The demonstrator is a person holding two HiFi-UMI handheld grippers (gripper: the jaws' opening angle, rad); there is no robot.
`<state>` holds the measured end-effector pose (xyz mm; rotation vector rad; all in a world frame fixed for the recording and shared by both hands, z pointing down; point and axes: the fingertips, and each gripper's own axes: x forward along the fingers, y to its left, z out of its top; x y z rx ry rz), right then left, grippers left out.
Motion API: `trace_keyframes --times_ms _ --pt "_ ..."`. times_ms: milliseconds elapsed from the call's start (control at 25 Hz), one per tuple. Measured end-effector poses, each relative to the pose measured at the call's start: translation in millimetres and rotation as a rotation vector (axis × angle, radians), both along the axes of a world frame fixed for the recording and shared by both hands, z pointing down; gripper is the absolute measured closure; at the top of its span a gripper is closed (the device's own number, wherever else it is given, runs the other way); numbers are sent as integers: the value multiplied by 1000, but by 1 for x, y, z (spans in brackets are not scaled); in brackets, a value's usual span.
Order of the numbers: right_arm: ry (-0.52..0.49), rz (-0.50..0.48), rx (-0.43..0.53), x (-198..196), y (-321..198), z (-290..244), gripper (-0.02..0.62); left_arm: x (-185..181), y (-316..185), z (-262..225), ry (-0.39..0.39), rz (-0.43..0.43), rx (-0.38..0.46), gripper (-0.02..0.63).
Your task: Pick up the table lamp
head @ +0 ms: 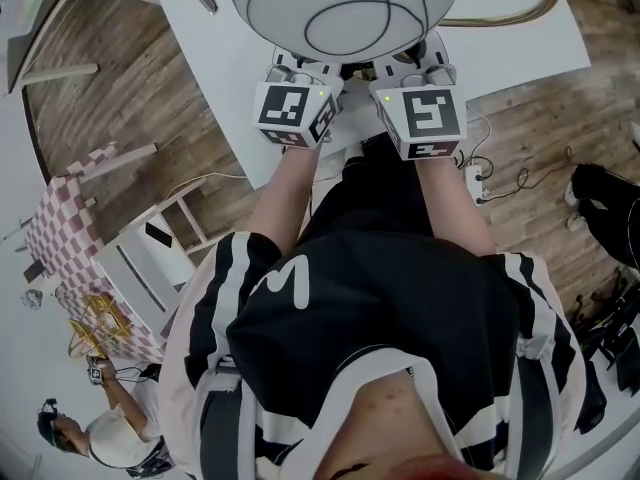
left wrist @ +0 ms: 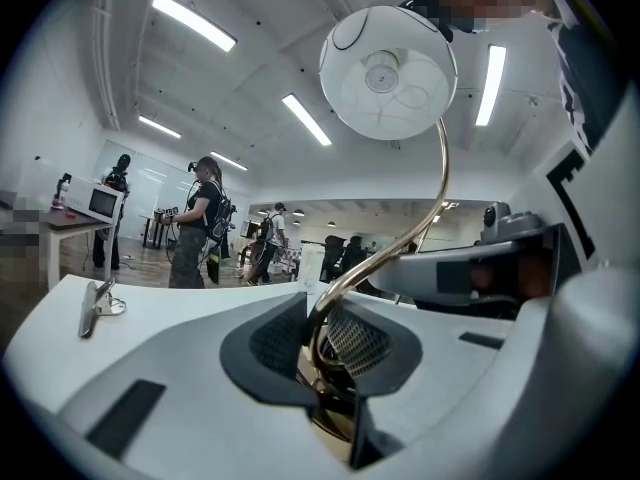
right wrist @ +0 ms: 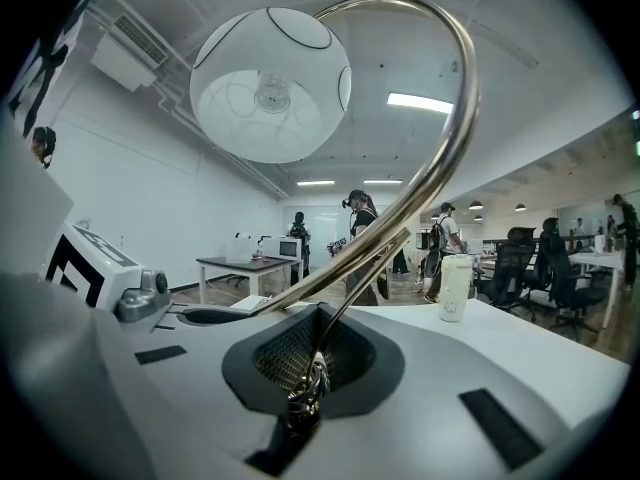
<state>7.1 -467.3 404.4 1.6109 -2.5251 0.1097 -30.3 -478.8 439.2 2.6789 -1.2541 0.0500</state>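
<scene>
The head view looks steeply down past the person's torso point(head: 380, 308) onto the counter point(head: 200, 38). Each gripper view sits low and close behind its own jaws, facing nearly level across the room. All three share the table lamp point(head: 340, 3), near and large.

Wood floor point(head: 560, 98), white table point(head: 215, 68), bright strip lights point(left wrist: 195, 23) overhead.
</scene>
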Motion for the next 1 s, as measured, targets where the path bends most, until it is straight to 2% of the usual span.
trace_keyframes --times_ms 1000 --pt "14 -49 53 -22 36 -70 580 -23 43 -69 47 -28 52 552"
